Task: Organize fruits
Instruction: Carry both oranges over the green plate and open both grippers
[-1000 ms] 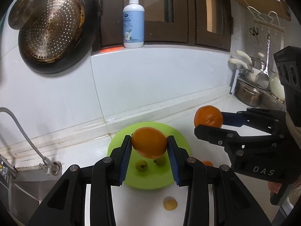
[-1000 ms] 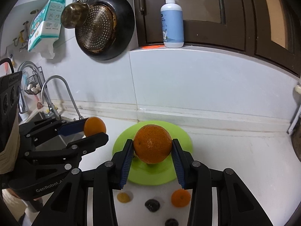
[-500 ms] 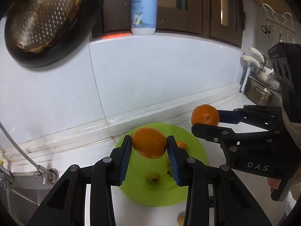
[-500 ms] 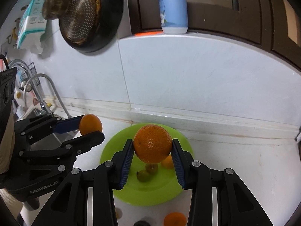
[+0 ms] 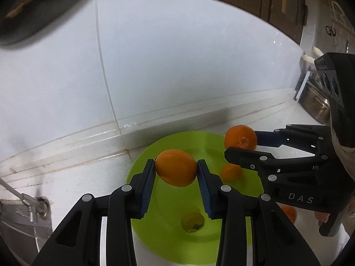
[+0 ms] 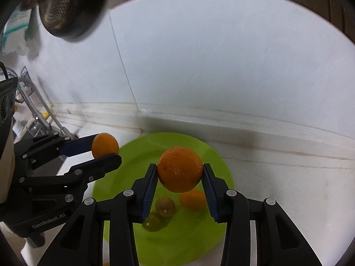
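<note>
The left gripper (image 5: pixel 175 170) pinches a smooth orange (image 5: pixel 176 167) between its two blue pads, and the fruit hangs in the air above the near-left part of the green plate (image 5: pixel 168 239). The right gripper (image 6: pixel 180 174) does the same with a second orange (image 6: pixel 180 172), a rounder one with rough skin, held over the middle of this plate (image 6: pixel 124 168); both pairs of jaws are closed tight on the fruit and neither orange touches the plate. The two grippers stand side by side, the right one a little further along the counter, and each is visible from the other's camera. Below them, on the plate, lies a small yellowish-green fruit (image 5: pixel 192 221) close to the near rim, and from the right camera two such fruits (image 6: pixel 165 206) lie next to each other, one partly hidden by a finger. A small mandarin (image 5: pixel 230 172) also rests on the plate, near its right side. Another small orange fruit (image 5: pixel 288 213) lies on the white counter (image 6: pixel 288 190), just off the plate under the right gripper. Behind the plate the counter meets a white tiled wall (image 5: pixel 188 66). At the far left stands a sink tap (image 6: pixel 36 108), and high on the wall hangs a dark perforated pan (image 6: pixel 66 6), blurred.
</note>
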The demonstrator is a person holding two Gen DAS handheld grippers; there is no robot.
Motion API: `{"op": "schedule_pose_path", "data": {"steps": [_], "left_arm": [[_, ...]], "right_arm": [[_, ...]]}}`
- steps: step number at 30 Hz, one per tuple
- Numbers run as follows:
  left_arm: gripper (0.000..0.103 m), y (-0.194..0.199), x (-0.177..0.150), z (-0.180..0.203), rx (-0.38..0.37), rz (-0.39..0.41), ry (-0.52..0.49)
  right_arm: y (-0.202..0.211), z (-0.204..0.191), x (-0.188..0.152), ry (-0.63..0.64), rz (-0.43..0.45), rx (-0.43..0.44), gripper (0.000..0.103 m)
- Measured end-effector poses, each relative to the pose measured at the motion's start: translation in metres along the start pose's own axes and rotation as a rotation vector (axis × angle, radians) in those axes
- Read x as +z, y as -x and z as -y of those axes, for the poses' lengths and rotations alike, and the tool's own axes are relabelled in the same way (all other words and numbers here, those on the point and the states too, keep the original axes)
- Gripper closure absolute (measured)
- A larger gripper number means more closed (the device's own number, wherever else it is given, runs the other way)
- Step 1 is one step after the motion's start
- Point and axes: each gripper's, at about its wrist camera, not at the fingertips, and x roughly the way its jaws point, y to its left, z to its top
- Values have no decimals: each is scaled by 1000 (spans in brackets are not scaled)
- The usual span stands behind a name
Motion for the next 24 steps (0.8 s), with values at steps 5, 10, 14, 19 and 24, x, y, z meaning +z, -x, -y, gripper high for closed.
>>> {"op": "schedule_pose_path", "data": {"steps": [5,10,14,19,24], "left_arm": [[65,-19,-2,-4,-8,-28,1],[65,-32,0,-5,-6,-46,5],[56,-37,2,-8,-10,-55,23],[50,-35,7,-7,38,-47,25],[49,-18,7,-5,78,-21,12]], "right_arm": [[-16,4,0,6,-28,-3,62],[-29,7,3,6,-55,-4,62],[-39,5,3,8,-71,-7,62],[-39,5,4,9,-64,-28,53],[-27,1,4,10,-44,-50,52]]}}
